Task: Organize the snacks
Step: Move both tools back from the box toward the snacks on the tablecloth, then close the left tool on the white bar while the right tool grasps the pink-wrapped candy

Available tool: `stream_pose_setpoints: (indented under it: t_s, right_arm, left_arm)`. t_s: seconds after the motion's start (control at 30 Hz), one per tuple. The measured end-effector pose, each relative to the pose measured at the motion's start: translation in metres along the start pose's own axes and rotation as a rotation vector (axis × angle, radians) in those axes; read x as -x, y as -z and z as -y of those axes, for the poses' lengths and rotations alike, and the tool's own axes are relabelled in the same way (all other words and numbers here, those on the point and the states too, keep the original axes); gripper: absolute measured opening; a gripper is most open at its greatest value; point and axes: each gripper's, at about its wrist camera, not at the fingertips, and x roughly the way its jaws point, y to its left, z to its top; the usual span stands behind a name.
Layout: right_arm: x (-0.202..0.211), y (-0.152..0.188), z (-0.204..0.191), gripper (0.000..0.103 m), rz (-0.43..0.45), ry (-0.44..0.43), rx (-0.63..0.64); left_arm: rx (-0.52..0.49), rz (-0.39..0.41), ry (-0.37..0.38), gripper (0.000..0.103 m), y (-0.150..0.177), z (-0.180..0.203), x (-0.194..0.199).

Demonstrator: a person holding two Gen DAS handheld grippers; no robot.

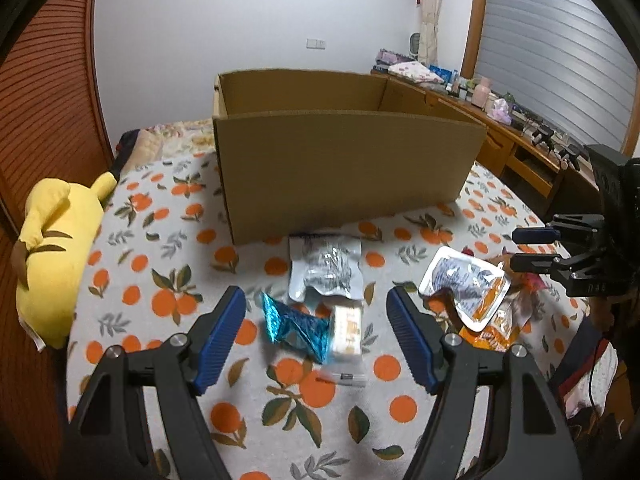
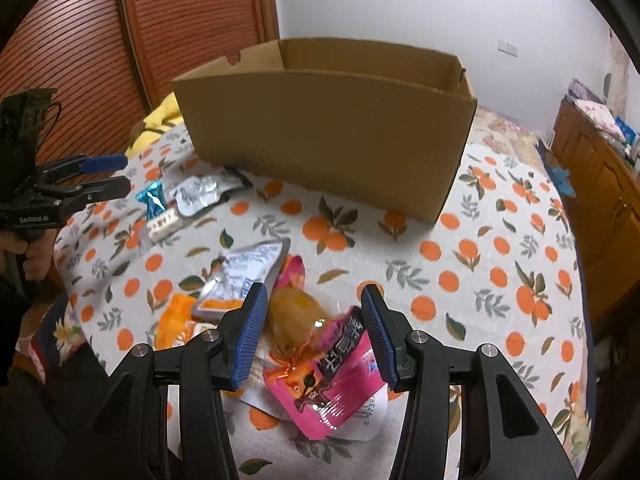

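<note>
An open cardboard box (image 1: 344, 168) stands on an orange-patterned cloth; it also shows in the right wrist view (image 2: 332, 136). My left gripper (image 1: 316, 320) is open above a blue foil snack (image 1: 294, 326) and a white and orange snack bar (image 1: 346, 334), with a silver pouch (image 1: 326, 270) just beyond. My right gripper (image 2: 314, 316) is open around a pink snack packet (image 2: 336, 376) with a yellow piece (image 2: 294, 320) on it. A silver and orange pouch (image 2: 244, 276) lies to its left. The right gripper also shows in the left wrist view (image 1: 534, 250), and the left gripper in the right wrist view (image 2: 108, 176).
A yellow plush toy (image 1: 52, 252) lies at the cloth's left edge. A wooden dresser (image 1: 516, 148) with small items stands at the right. A slatted wooden door (image 2: 120, 40) is behind the left side.
</note>
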Motion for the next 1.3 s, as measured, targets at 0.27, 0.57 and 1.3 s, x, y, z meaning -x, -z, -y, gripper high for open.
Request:
stream_pose_setpoints:
  t_s: [0.27,0.57,1.3]
  right_arm:
    - [-0.012,0.0,-0.004,0.05,-0.043,-0.014,0.04]
    - [-0.021,-0.007,-0.005,0.049,-0.095,-0.015,0.099]
    - [-0.026,-0.007,-0.004,0.06,-0.106,-0.041,0.125]
  left_arm:
    - [-0.017,-0.012,0.041,0.055,0.001,0.013,-0.009]
    - [-0.064,-0.074,0.04,0.045,0.005,0.026,-0.029]
    - [-0.068,-0.119,0.017,0.018,0.014,0.022,-0.052]
